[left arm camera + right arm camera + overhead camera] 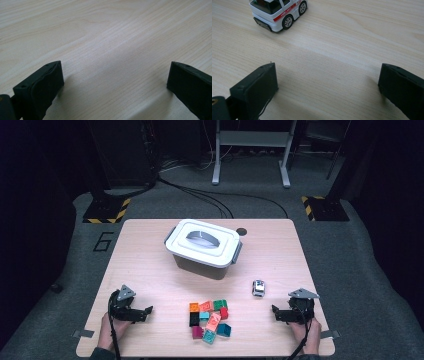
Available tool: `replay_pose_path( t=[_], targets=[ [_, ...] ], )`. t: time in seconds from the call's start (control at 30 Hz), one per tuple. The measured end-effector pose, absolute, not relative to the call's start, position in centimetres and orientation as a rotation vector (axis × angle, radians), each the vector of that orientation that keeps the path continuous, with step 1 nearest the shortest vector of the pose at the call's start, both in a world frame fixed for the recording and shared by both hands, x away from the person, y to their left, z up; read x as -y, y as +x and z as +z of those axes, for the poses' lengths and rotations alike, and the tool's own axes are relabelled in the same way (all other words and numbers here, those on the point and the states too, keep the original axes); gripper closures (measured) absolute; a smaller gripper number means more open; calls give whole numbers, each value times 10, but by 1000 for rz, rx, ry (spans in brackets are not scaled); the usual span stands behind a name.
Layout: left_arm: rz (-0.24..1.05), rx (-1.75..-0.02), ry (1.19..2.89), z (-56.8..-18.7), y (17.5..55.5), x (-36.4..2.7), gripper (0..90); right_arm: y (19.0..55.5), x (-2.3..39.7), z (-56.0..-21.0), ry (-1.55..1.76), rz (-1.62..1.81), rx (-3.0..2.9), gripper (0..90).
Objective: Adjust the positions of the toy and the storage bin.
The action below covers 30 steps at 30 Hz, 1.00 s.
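A heap of several coloured toy bricks (209,320) lies near the front middle of the wooden table (150,270). A small white toy ambulance (258,288) stands to their right, and its rear shows at the top left of the right gripper view as the ambulance (277,13). My left gripper (148,310) rests on the table left of the bricks, jaws wide apart, with bare wood between them (115,82). On the right my right gripper (274,310) sits open too, nothing between its jaws (327,82).
A white lidded storage box (203,247) with grey handle and clips stands at the table's centre back. A dark round hole (242,231) marks the tabletop behind it. Beyond the table are floor cables and metal stand legs (250,155).
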<state>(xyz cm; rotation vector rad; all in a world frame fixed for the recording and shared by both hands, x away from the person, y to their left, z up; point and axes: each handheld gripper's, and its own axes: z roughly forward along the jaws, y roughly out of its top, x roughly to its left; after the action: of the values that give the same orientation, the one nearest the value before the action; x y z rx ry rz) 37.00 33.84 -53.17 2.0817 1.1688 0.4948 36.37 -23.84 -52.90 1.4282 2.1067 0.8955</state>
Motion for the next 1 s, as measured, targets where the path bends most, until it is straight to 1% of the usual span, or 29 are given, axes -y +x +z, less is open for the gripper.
replay_pose_path(
  t=[0.3, 0.5, 0.57, 0.6, 0.63, 0.77, 0.87, 0.93, 1.0],
  targets=[
    [473, -1122, 2127, -530, 374, -340, 0, 364, 239, -529, 1426, 903, -2110, 26],
    [473, -1102, 2120, -531, 376, -341, 0, 364, 239, -529, 1426, 904, -2106, 31],
    [457, -1092, 2134, -530, 377, -343, 8, 364, 239, -529, 1428, 903, -2106, 32],
    [445, -1087, 2107, -528, 379, -343, 48, 364, 239, -529, 1427, 904, -2106, 33],
    [445, -1087, 2107, -528, 379, -343, 68, 364, 239, -529, 1427, 904, -2106, 33],
    [449, -1049, 2111, -518, 383, -340, 57, 364, 239, -529, 1427, 906, -2106, 37],
    [477, -1005, 2115, -498, 390, -335, 59, 364, 239, -529, 1423, 907, -2106, 41],
    [476, -991, 2117, -492, 392, -334, 58, 363, 239, -529, 1422, 905, -2105, 41],
    [488, -943, 2109, -476, 400, -330, 54, 363, 239, -529, 1422, 904, -2104, 43]
  ],
)
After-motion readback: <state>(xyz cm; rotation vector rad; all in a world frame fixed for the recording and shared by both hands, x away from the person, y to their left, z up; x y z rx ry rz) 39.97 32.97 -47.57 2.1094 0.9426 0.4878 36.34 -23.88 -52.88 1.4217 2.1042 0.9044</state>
